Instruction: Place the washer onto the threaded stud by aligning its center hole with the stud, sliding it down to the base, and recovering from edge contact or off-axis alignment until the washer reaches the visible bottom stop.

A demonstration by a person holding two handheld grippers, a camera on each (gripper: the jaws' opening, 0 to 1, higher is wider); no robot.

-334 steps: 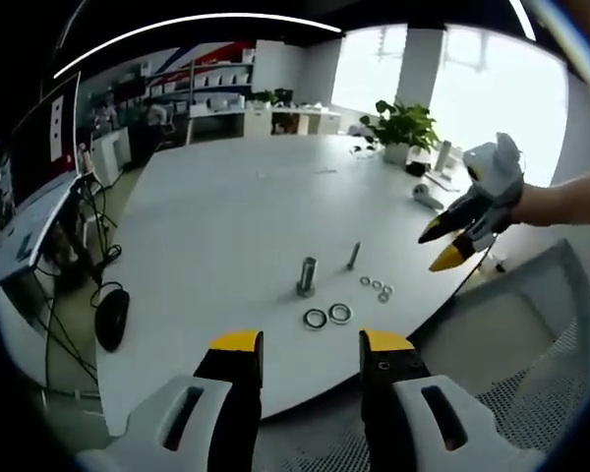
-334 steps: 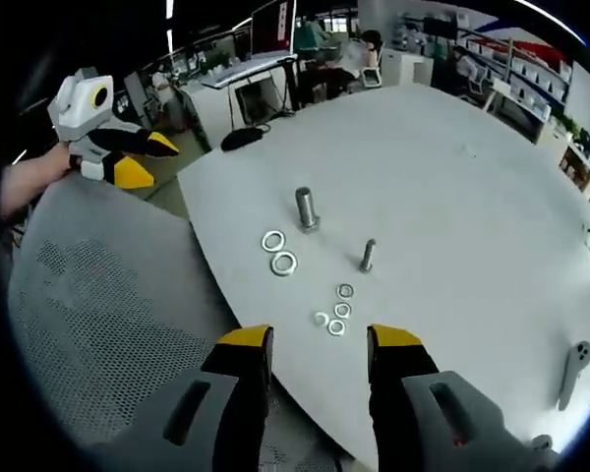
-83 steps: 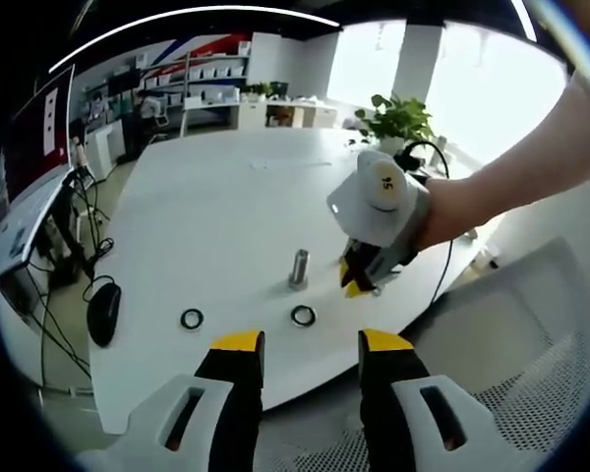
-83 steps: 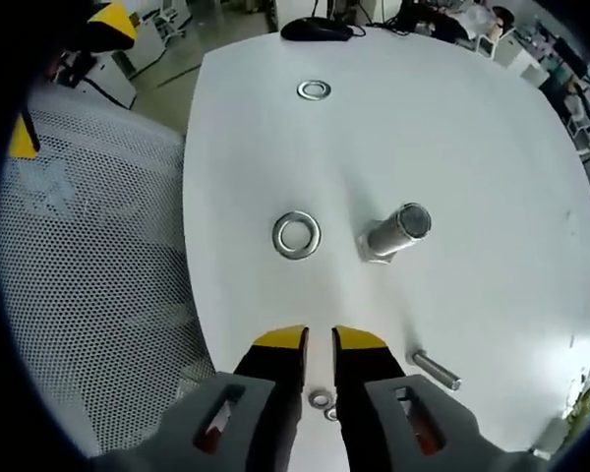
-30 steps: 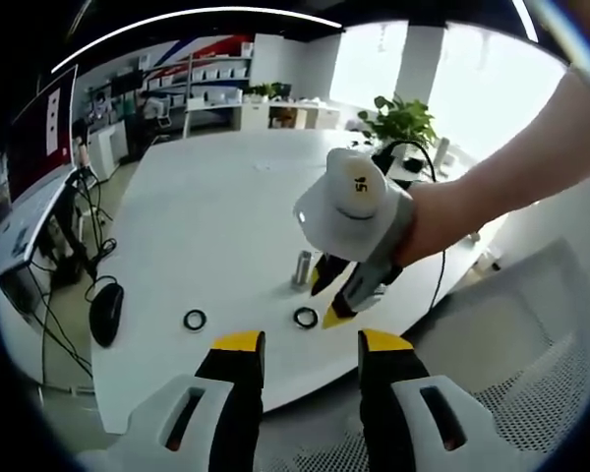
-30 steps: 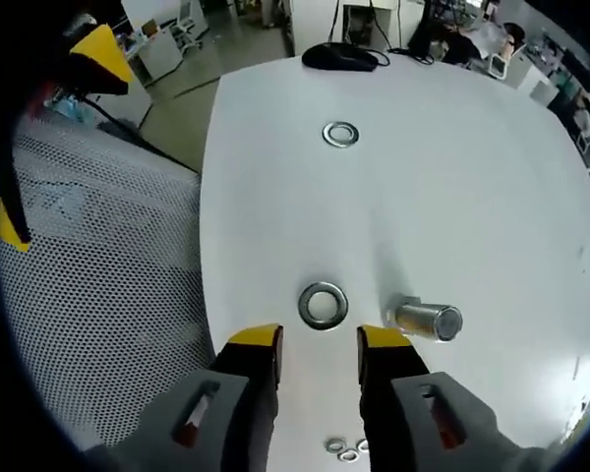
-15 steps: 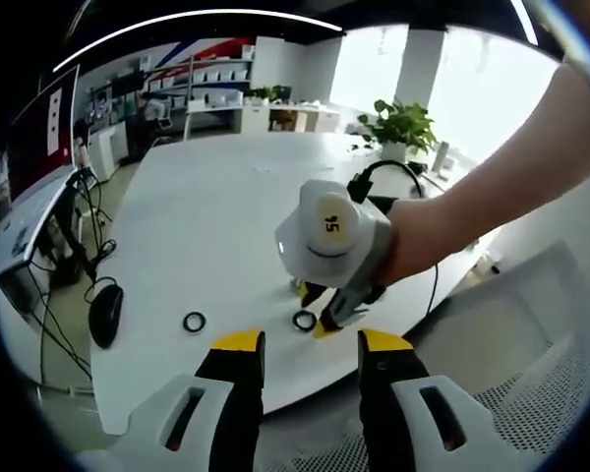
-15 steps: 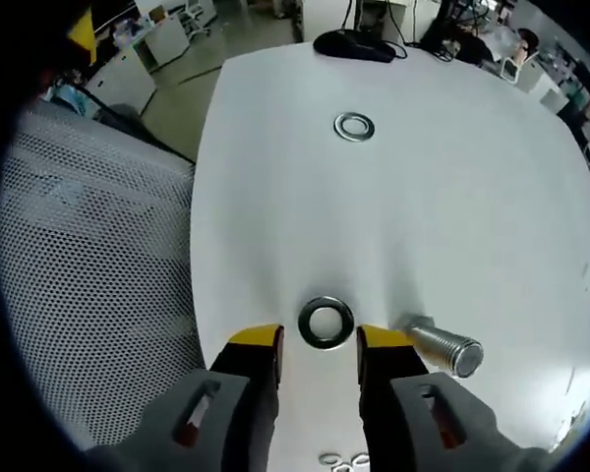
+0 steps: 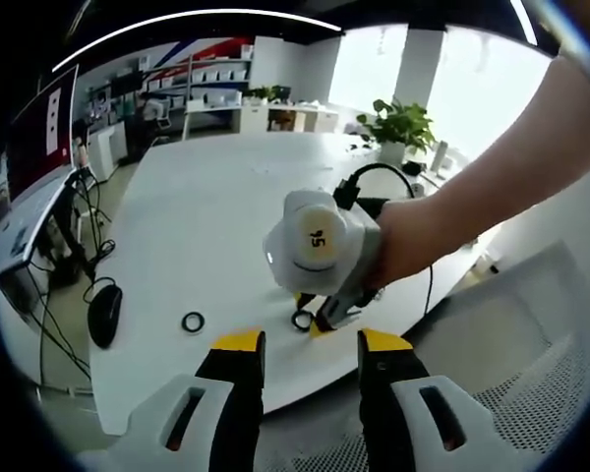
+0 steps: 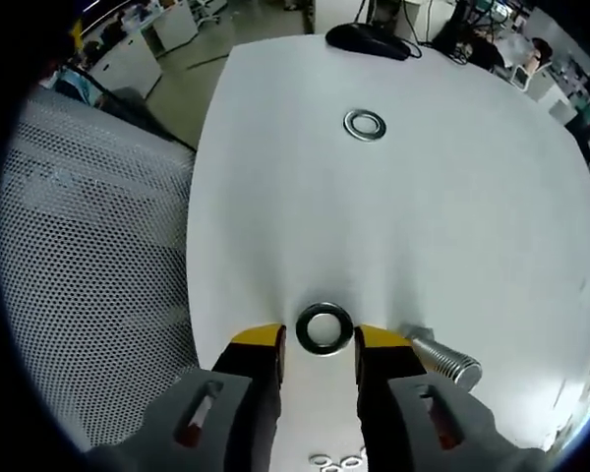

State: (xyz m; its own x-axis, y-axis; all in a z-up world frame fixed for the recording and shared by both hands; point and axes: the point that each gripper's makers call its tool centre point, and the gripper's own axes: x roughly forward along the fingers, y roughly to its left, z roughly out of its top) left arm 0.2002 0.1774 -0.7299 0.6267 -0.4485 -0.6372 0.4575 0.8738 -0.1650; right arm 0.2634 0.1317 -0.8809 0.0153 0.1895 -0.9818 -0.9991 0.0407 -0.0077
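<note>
Two large washers lie flat on the white table [image 10: 452,167]. One washer [image 10: 324,328] sits between the yellow tips of my right gripper [image 10: 320,340], whose jaws stand apart on either side of it; I cannot tell from the right gripper view whether the tips touch its rim or rest on the table surface. Just beside that washer stands the threaded stud [image 10: 441,359], upright on its base and bare of any washer, leaning out of the view under the lens distortion. The second large washer [image 10: 364,125] lies well apart, toward the far edge near a black computer mouse [image 10: 371,40]. Three small washers [image 10: 339,459] lie in a cluster close behind the right gripper's jaws. In the left gripper view, my left gripper [image 9: 300,342] is held off the table edge above a mesh chair [image 9: 531,374], jaws apart and holding nothing. That view shows the right gripper [image 9: 313,324] tipped down at the table, the near washer [image 9: 302,320] at its tips, and the other washer [image 9: 193,322] lying well to the side. A potted plant [image 9: 400,126] stands at the far end of the table.
</note>
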